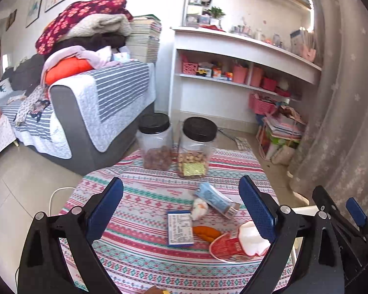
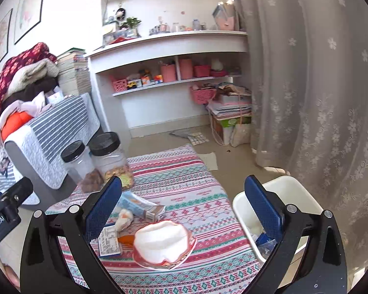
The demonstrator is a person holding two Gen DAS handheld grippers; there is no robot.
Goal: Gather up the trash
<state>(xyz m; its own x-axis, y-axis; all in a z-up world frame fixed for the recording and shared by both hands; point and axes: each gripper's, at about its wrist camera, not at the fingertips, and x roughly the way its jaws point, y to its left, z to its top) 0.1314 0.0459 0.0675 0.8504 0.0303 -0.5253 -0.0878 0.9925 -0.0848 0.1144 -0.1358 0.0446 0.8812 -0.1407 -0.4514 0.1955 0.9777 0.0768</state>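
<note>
Trash lying on a patterned tablecloth, both grippers hanging above it wide open and empty

A crushed red-and-white paper cup (image 2: 163, 243) is lying near the cloth's front edge, with orange peel (image 1: 206, 232), a printed blue packet (image 1: 180, 227) and a light-blue wrapper (image 1: 214, 199) sitting just behind it; the left gripper (image 1: 181, 210) and right gripper (image 2: 184, 208) are gripping nothing, the tablecloth (image 1: 144, 191) is covering a low table beside a sofa (image 1: 85, 112), and a white bin (image 2: 282, 196) is standing off its right edge

table, patterned cloth (image 1: 144, 196) | two jars (image 1: 196, 147) | wrappers (image 1: 180, 230) | crushed red cup (image 2: 163, 243)
</note>
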